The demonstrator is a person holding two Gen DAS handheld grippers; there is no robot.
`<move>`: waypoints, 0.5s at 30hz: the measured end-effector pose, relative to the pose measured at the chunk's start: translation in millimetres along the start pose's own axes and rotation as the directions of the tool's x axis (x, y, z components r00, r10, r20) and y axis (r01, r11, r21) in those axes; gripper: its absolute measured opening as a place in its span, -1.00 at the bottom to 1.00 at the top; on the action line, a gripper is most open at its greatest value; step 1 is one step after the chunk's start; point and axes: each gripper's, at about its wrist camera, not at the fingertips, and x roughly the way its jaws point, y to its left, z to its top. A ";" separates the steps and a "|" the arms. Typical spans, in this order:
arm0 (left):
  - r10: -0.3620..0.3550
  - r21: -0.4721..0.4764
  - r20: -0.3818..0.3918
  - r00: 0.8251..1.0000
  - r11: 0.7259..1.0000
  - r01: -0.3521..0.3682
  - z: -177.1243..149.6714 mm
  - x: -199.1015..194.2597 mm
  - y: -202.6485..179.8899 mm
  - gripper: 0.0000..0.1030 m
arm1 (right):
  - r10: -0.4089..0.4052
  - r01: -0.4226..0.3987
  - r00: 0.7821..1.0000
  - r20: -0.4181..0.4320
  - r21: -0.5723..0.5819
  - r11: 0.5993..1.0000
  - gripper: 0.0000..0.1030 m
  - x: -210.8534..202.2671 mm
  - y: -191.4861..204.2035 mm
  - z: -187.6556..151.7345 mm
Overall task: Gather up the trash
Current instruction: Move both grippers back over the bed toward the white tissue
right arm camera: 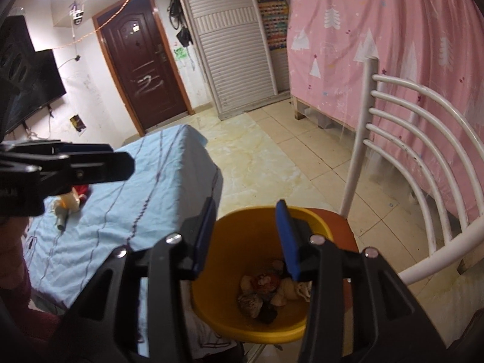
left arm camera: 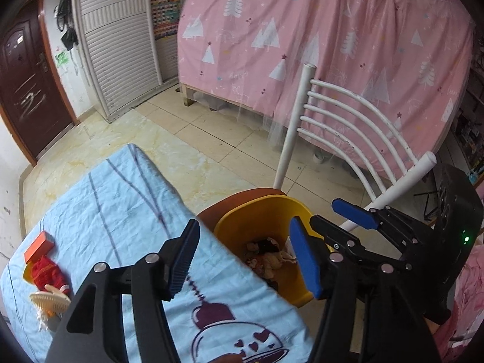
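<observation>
A yellow bin (left arm camera: 260, 214) (right arm camera: 242, 317) stands on a brown chair seat beside the table and holds crumpled trash (left arm camera: 270, 257) (right arm camera: 269, 293). My left gripper (left arm camera: 245, 257) is open and empty, over the table edge next to the bin. My right gripper (right arm camera: 245, 242) is open and empty, just above the bin's rim; it also shows in the left wrist view (left arm camera: 326, 220). The left gripper appears in the right wrist view (right arm camera: 90, 163) over the table.
The table has a light blue cloth (left arm camera: 121, 211) (right arm camera: 121, 193). On it lie an orange box (left arm camera: 39, 246), a red item (left arm camera: 48, 272) and a cream comb-like thing (left arm camera: 50, 301). A white chair back (left arm camera: 348, 133) (right arm camera: 408, 151), a pink curtain (left arm camera: 332, 45) and tiled floor (left arm camera: 211, 139) surround it.
</observation>
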 end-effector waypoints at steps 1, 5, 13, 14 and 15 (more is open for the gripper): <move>0.003 -0.007 0.005 1.000 1.000 -0.003 -0.4 -3.0 4.2 0.04 | 0.008 -0.008 1.000 -0.002 -0.007 1.000 -0.23 0.3 5.0 0.8; 0.014 -0.053 0.026 1.000 0.999 -0.012 -5.6 -18.8 30.2 0.04 | 0.043 -0.043 0.999 -0.005 -0.045 0.998 -0.23 5.4 32.1 5.5; 0.076 -0.133 0.080 0.994 0.989 -0.065 -17.6 -52.7 86.0 0.04 | 0.103 -0.107 0.994 -0.036 -0.110 0.988 -0.23 22.2 86.3 8.8; 0.083 -0.143 0.082 0.993 0.987 -0.071 -19.8 -55.7 92.9 0.04 | 0.108 -0.112 0.993 -0.040 -0.117 0.987 -0.22 23.4 91.8 8.3; 0.091 -0.154 0.085 0.992 0.985 -0.077 -23.0 -59.0 101.4 0.04 | 0.114 -0.119 0.992 -0.045 -0.127 0.985 -0.20 25.7 98.6 8.7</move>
